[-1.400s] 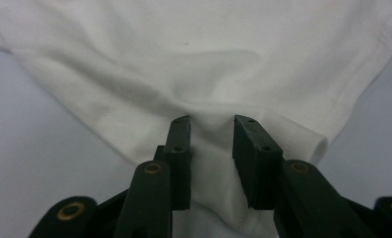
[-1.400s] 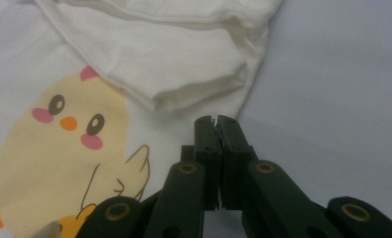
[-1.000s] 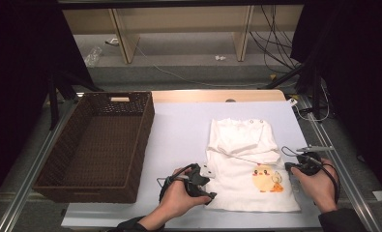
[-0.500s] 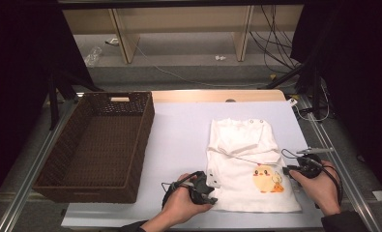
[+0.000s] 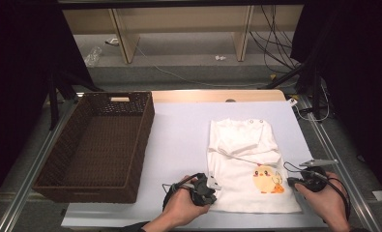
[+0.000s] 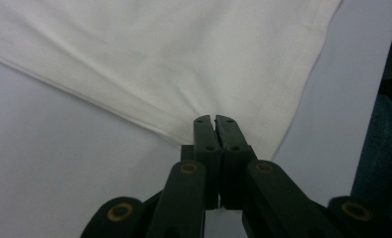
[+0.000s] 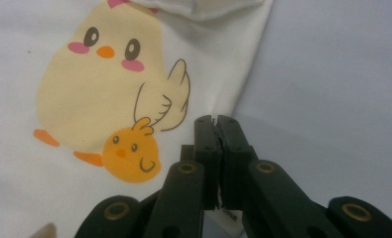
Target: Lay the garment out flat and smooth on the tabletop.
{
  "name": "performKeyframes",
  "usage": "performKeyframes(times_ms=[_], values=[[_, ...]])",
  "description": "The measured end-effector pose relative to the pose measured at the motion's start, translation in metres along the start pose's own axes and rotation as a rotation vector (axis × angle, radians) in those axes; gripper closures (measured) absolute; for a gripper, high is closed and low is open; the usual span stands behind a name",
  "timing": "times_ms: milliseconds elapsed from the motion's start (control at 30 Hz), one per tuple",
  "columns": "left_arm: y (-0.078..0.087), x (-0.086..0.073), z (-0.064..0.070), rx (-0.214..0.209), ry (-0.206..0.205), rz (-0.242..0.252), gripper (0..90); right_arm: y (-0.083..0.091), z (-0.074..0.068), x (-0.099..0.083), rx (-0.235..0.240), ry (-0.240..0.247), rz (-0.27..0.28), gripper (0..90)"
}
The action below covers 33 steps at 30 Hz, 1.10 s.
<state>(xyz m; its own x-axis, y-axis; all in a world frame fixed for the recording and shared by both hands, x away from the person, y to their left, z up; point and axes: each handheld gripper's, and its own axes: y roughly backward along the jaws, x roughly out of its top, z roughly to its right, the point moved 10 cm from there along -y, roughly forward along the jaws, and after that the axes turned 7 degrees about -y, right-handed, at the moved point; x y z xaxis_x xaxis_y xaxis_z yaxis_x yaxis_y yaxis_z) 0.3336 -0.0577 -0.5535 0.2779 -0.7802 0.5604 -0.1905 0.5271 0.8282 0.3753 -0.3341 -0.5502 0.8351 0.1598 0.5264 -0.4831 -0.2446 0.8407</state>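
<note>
Lying flat on the pale blue table [image 5: 183,135], toward its right half, was a small white shirt [image 5: 244,150] folded lengthwise, its neck end pointing away from the person and its hem near the table's front edge. A yellow chick print [image 5: 267,180] with a smaller orange chick beside it sat low on the shirt's right side.

The left gripper [image 5: 204,189], held in the person's left hand [image 5: 181,209], met the shirt's lower left edge. In the left gripper view its two black jaws were pressed together at the cloth's hem — the fabric puckered right at their tips, so they appeared to pinch a bit of it, though the bite itself was hard to make out. The left gripper [image 6: 214,121] pointed across the white cloth, with bare table on either side.

The right gripper [image 5: 300,182], held in the right hand [image 5: 326,200], lay at the shirt's right edge just beside the chick print. In the right gripper view its jaws were likewise closed tight at the shirt's side edge [image 7: 250,64] — the right gripper [image 7: 216,120] had its tips just right of the little orange chick [image 7: 131,156].

A dark brown wicker basket [image 5: 58,179] stood on the left of the table, well apart from the shirt.
</note>
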Motion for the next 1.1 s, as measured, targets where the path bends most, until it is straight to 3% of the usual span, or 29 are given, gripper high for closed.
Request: performKeyframes(times_ms=[200, 400, 800, 1100], values=[[0.003, 0.004, 0.007, -0.039, 0.005, 0.013, 88.1, 0.008, 0.006, -0.005, -0.001, 0.001, -0.029, 89.5], [0.002, 0.007, 0.018, -0.059, -0.022, 0.012, 88.0, 0.016, 0.013, -0.016, 0.005, -0.006, -0.044, 89.5], [-0.009, 0.019, 0.031, -0.069, -0.066, 0.009, 87.9, 0.026, 0.03, -0.024, -0.047, -0.021, -0.068, 89.6], [-0.005, 0.017, 0.034, -0.088, -0.062, 0.009, 87.8, 0.026, 0.03, -0.026, -0.022, -0.021, -0.095, 88.4]])
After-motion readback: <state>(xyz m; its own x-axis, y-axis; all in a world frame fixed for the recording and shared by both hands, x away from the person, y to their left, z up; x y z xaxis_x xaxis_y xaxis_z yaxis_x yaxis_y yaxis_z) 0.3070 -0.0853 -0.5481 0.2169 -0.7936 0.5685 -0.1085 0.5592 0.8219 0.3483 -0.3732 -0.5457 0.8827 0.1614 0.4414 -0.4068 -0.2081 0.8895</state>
